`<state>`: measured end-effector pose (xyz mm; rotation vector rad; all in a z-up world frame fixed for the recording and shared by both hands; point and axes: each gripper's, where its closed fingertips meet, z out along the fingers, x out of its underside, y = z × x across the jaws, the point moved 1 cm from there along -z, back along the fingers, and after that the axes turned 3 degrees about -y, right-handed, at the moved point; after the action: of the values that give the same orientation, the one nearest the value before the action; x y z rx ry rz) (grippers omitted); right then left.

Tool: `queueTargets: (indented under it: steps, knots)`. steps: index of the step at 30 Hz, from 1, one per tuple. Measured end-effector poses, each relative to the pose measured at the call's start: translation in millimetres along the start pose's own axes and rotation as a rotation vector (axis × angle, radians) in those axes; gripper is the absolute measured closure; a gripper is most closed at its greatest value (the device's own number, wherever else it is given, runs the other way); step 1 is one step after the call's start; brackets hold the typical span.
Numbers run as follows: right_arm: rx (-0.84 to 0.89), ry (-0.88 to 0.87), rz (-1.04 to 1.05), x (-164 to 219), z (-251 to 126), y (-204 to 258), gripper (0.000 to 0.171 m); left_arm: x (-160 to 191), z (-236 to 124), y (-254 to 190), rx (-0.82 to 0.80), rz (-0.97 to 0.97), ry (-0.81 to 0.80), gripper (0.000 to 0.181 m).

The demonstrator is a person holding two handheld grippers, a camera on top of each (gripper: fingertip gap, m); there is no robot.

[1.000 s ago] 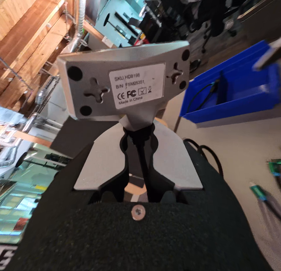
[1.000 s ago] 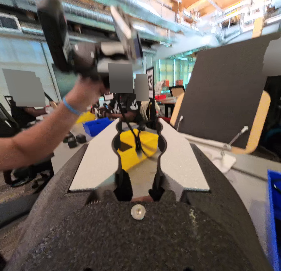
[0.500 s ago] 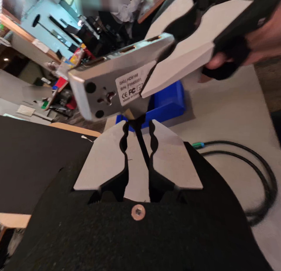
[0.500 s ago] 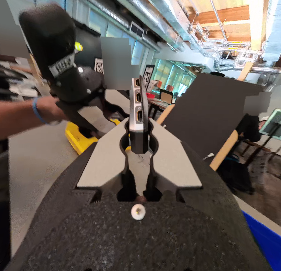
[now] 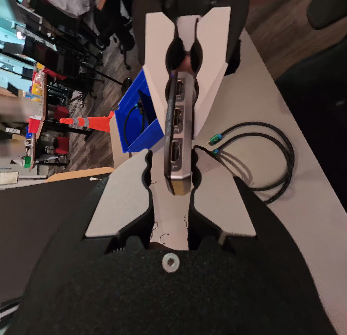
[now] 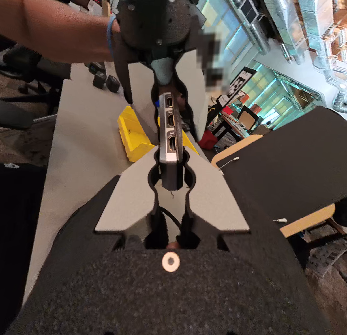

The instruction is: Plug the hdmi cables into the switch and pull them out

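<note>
one silver switch [image 5: 178,134] is seen edge-on in mid-air, three ports counted along its upward edge, all empty. its far end is clamped between the fingers of the right gripper [image 5: 185,75], while its near end lies between the fingers of the left gripper [image 5: 171,168], which are parted wider than the body, with gaps on both sides. in the right wrist view the switch [image 6: 170,138] is pinched by the right gripper [image 6: 170,168]. two hdmi cables [image 5: 262,156] are coiled on the white table [image 5: 281,241], well apart. one blue bin [image 5: 139,122] and one yellow bin [image 6: 135,136] are seen.
</note>
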<state>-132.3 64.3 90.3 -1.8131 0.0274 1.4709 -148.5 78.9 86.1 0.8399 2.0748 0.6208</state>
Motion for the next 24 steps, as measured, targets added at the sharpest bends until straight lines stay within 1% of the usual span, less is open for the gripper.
queueTargets:
  steps: [2,5,7,12,17,24]
  knots:
    - [-0.027,-0.001,-0.019,-2,0,7,0.151,-5,0,-8,0.035,0.020,-0.028,0.145]
    - [-0.075,-0.055,0.011,-10,-5,15,0.152,-21,-5,-20,0.073,0.038,-0.132,0.153]
    - [-0.054,-0.061,-0.006,-12,-8,14,0.151,-21,-4,-18,0.047,0.033,-0.118,0.159]
    - [0.045,-0.019,-0.015,-8,-17,2,0.150,-11,-6,-7,-0.023,0.018,-0.074,0.160]
    - [-0.014,-0.003,-0.021,-5,-19,6,0.151,-11,-7,-14,-0.037,0.037,-0.056,0.159]
    - [-0.038,0.033,-0.049,4,-14,12,0.151,-8,-6,-21,-0.026,0.006,-0.067,0.160]
